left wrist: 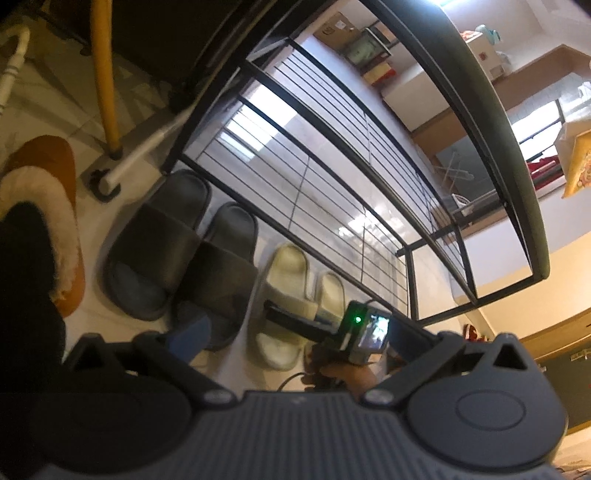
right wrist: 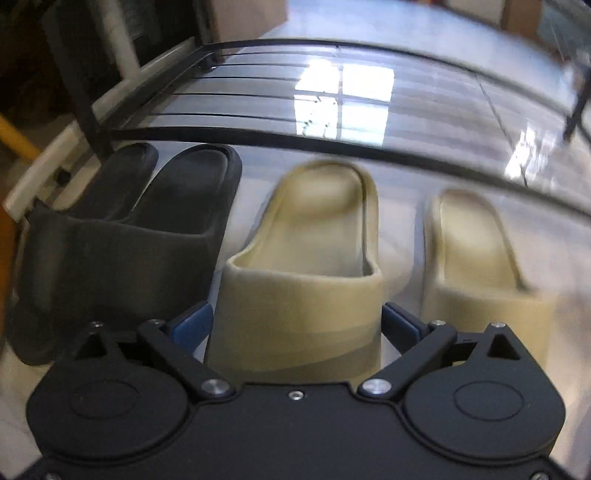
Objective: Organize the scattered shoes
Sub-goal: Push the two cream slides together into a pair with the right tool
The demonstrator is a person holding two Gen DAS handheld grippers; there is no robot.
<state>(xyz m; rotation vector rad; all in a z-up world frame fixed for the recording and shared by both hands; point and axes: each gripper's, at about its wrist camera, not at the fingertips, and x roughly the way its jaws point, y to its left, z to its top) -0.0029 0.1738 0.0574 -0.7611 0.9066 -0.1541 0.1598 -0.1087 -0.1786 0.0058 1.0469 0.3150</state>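
Along the foot of a black wire shoe rack (left wrist: 373,177) two pairs of slides stand in a row on the pale floor. The dark grey pair (left wrist: 159,243) (right wrist: 122,236) is on the left and the cream pair (left wrist: 288,277) on the right. My right gripper (right wrist: 297,325) is open, its blue pads (right wrist: 192,326) on either side of the left cream slide (right wrist: 306,258). The other cream slide (right wrist: 476,254) lies just right of it. My left gripper (left wrist: 295,332) hangs open and empty above the row. A brown fleece-lined slipper (left wrist: 55,184) lies apart at the far left.
A yellow pole (left wrist: 105,74) and a white tube on a caster (left wrist: 144,155) stand left of the rack. A dark shape (left wrist: 22,277) fills the left edge. The rack's bottom rail (right wrist: 295,142) runs just behind the slides' heels. Boxes (left wrist: 336,27) sit beyond the rack.
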